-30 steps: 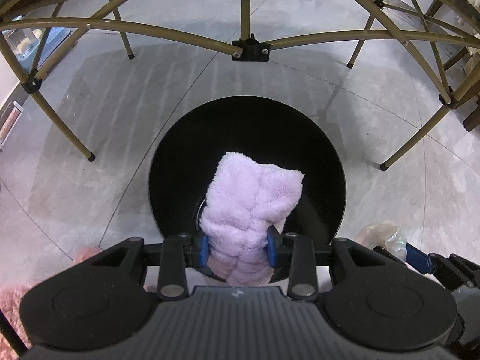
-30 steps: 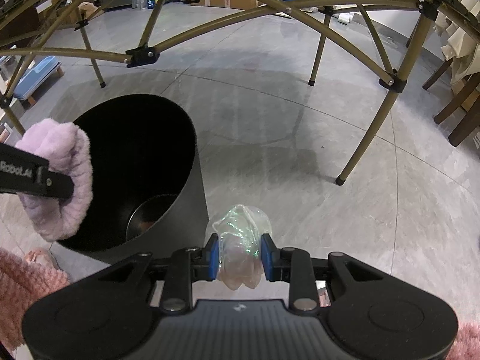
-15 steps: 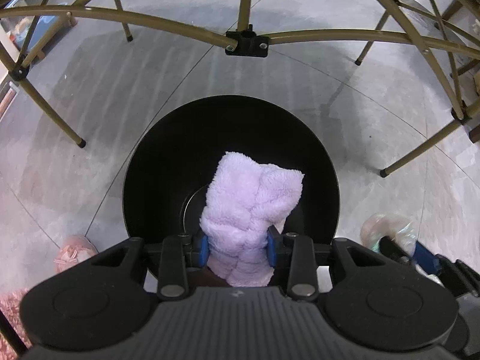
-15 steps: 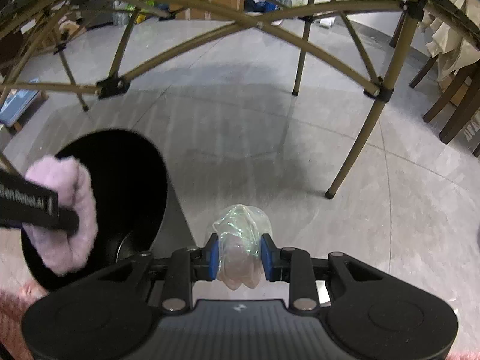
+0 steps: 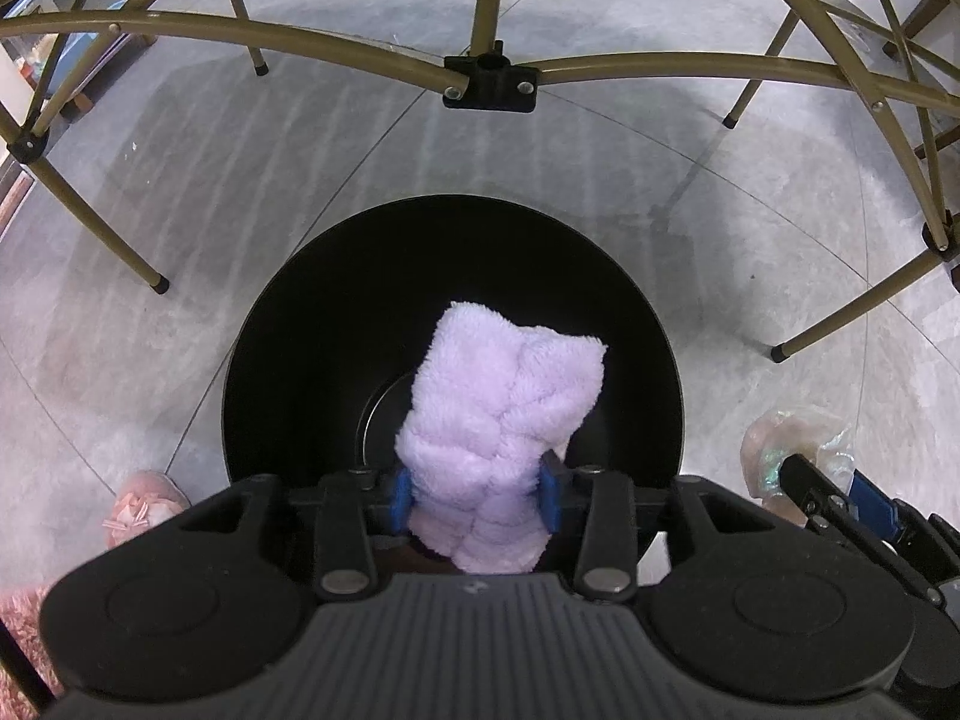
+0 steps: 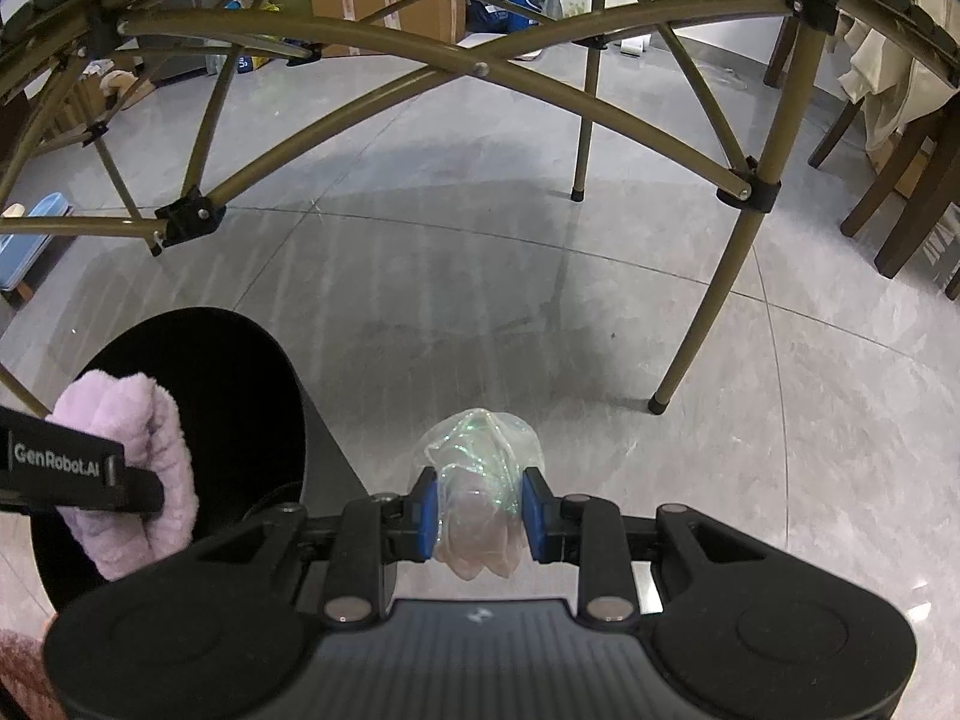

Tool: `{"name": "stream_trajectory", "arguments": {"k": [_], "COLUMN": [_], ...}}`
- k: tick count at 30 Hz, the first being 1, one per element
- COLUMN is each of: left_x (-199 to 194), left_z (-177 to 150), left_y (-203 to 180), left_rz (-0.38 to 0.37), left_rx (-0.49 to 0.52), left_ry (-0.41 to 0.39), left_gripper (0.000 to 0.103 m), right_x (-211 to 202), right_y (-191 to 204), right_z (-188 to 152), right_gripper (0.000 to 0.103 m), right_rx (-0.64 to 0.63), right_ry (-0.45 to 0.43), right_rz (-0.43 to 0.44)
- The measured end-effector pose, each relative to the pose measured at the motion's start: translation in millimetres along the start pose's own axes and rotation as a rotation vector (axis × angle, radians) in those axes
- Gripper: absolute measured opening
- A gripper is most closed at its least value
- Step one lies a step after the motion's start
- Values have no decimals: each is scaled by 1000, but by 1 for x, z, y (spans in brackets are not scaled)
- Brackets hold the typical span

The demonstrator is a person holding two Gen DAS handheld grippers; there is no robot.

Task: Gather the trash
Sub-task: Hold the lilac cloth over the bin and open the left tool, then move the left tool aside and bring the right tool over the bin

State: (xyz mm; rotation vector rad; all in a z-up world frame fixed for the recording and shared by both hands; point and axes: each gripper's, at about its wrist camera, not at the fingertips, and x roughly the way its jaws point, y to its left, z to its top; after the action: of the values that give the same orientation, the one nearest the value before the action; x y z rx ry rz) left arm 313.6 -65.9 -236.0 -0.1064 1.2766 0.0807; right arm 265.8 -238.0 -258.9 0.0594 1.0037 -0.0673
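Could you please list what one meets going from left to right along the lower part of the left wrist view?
Pink slipper → black bin → purple fluffy cloth over the bin → crumpled clear plastic in the right tongs.

The left wrist camera looks steeply down along its fingers, straight into the mouth of the black bin (image 5: 456,324), close above it. The right wrist camera, just beside it, tilts further out across the grey floor (image 6: 600,324) under the folding table frame (image 6: 372,114). Both catch the bin, the lilac cloth (image 6: 138,468) and, probably, the same frame.
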Motion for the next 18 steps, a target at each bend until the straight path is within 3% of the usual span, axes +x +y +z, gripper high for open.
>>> {"name": "stream_trajectory", "arguments": {"k": [1,4,5,18], "left_x": [-1,-1,-3,0], "left_z": [0,0,1,3], "left_y": [0,-3,-2,5], "left_rz": [6,14,23,50], "left_rx": [2,15,14,17], "left_ry": [-4,-11,-17,9], "left_gripper": [54,98,103,103], "right_x": [0,-1,-1,-1], "right_y": [0,-1,-1,0], "right_z": [0,-1,-1,-1], "right_gripper": [27,27,27,27], "right_rx": [1,5,5,3], "right_ry": [0,-2,-3,-4], "right_rz": [0,-2,-3,-10]}}
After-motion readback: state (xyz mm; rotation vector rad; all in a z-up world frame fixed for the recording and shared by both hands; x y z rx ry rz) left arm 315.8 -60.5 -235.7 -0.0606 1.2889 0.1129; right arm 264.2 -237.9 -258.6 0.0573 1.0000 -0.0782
